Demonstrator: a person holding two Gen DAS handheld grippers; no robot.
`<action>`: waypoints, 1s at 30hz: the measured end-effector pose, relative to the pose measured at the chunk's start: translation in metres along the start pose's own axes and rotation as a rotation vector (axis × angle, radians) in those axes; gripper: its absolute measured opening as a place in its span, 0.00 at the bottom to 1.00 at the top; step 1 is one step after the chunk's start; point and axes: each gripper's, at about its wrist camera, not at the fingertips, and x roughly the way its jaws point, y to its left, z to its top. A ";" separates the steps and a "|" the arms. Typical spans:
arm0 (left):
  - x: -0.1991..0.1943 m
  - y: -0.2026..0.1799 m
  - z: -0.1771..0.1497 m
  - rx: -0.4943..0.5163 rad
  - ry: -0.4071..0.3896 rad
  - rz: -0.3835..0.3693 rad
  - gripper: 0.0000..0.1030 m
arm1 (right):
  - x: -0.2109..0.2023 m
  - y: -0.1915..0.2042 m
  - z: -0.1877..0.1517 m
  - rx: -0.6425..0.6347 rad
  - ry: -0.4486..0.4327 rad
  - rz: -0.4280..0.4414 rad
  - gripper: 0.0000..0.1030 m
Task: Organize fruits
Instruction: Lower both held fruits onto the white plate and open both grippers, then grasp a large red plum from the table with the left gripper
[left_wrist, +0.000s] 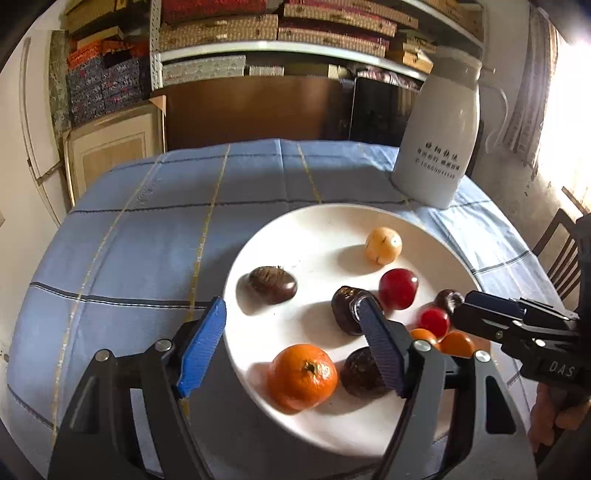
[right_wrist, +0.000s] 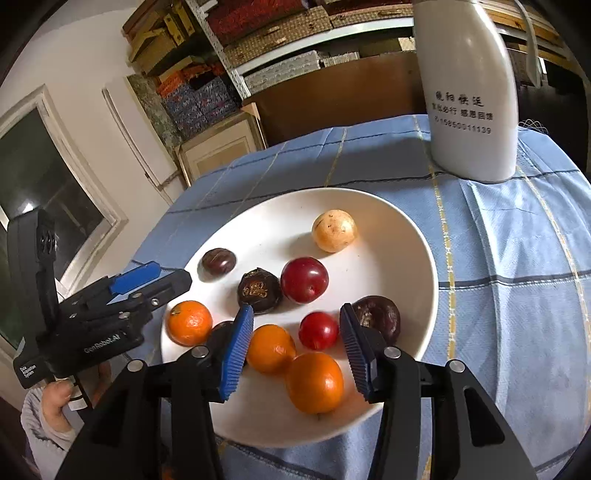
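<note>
Fruits sitting gathered on white plate (right_wrist: 413, 236); left gripper (left_wrist: 291, 332) and right gripper (right_wrist: 295, 347) hovering apart-jawed, empty; next, withdrawing.

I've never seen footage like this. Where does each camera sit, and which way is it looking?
Left wrist: on the left gripper, looking forward and down at the white plate; right gripper at right.
Right wrist: on the right gripper, same plate; left gripper, hand at left.
Shared: plate, fruit, white jug.
</note>
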 end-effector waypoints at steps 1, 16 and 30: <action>-0.005 0.001 -0.001 -0.002 -0.009 0.002 0.74 | -0.003 -0.001 -0.001 0.004 -0.008 0.001 0.51; -0.062 0.047 -0.079 -0.148 -0.048 0.084 0.91 | -0.050 -0.035 -0.047 0.131 -0.092 0.007 0.72; -0.110 0.019 -0.147 -0.055 -0.053 0.008 0.95 | -0.076 -0.034 -0.090 0.148 -0.104 0.001 0.83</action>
